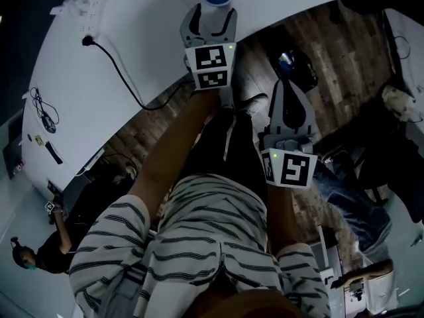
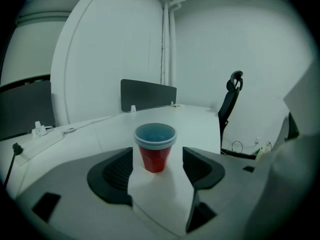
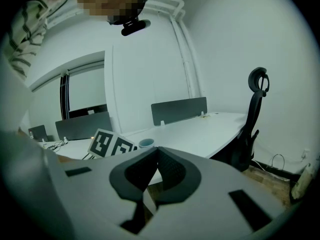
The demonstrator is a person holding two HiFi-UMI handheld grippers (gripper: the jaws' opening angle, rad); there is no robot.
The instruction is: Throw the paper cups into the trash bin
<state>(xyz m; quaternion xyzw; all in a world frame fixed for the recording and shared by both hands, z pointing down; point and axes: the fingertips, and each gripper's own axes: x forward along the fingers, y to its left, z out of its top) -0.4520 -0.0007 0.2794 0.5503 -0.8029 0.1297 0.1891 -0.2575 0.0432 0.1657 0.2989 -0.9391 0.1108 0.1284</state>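
Left gripper (image 2: 157, 159) jaws spread wide, red paper cup (image 2: 155, 154) upright on white table (image 2: 205, 119) between them, untouched; right gripper (image 3: 156, 156) jaws pressed together, empty.

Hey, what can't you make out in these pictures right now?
The trash bin: in no view.
Whether the cup is single or stacked: rim blurred in the left gripper view.
Dark thing on the floor beyond the right claw, head view: too dim to name.
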